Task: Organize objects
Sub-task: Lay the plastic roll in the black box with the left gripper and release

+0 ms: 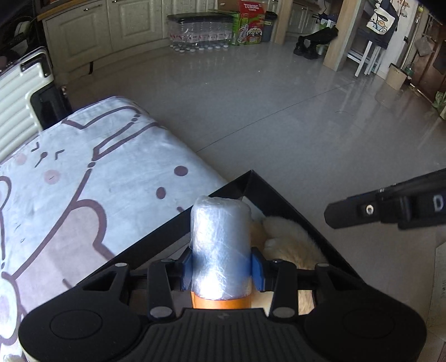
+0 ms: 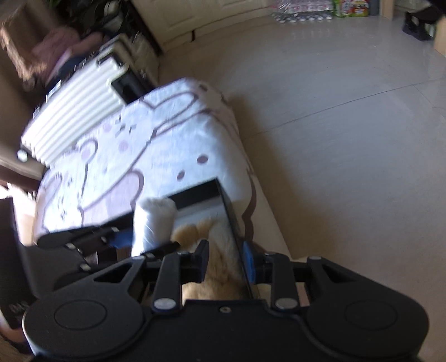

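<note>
— Over the black box (image 1: 281,200), what do the left tongs (image 1: 221,267) hold?
— A plastic-wrapped roll (image 1: 220,245), clamped between nearly closed blue pads, above the furry toy (image 1: 290,239) inside.
— And the right tongs (image 2: 223,259)?
— Narrowly parted, straddling the box's right wall; whether they press it, I cannot tell.

Right wrist view smearing with motion blur, roll (image 1: 220,245) hiding part of the fluffy cream thing (image 1: 290,236) in the black box (image 1: 292,206), roll's orange base (image 1: 221,302) disappearing behind the left gripper (image 1: 221,267) body, suitcase (image 1: 19,92) running off the left edge, carton lettering (image 2: 351,4) staying too small to read.
</note>
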`<control>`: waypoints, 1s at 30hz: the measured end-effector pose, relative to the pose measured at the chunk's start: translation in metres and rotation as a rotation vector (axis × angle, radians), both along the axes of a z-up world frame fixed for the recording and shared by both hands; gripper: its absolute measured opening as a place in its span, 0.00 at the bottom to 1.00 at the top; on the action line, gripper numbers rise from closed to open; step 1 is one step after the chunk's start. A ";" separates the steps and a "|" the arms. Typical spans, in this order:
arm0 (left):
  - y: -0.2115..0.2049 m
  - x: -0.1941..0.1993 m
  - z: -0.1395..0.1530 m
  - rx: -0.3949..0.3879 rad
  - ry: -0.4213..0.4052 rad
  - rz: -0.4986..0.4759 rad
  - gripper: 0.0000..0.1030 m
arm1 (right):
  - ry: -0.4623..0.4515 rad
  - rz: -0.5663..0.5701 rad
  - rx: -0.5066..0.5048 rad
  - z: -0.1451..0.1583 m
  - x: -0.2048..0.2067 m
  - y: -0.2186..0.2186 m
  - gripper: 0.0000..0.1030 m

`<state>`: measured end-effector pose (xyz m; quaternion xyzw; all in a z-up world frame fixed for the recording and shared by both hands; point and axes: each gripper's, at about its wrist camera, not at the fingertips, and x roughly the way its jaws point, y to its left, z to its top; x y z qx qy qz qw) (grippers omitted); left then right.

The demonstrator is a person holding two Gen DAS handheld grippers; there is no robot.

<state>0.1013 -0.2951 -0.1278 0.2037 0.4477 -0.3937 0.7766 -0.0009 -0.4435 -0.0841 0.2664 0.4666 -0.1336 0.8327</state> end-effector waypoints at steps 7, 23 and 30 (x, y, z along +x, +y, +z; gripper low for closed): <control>-0.011 0.009 -0.011 -0.023 0.018 -0.033 0.41 | -0.144 -0.072 0.071 0.003 0.009 -0.015 0.28; -0.006 0.015 -0.020 -0.065 0.042 -0.082 0.62 | -0.070 -0.027 0.174 -0.028 0.054 0.004 0.17; 0.014 0.015 -0.005 -0.070 0.034 -0.078 0.80 | 0.025 -0.026 0.117 -0.047 0.061 0.010 0.17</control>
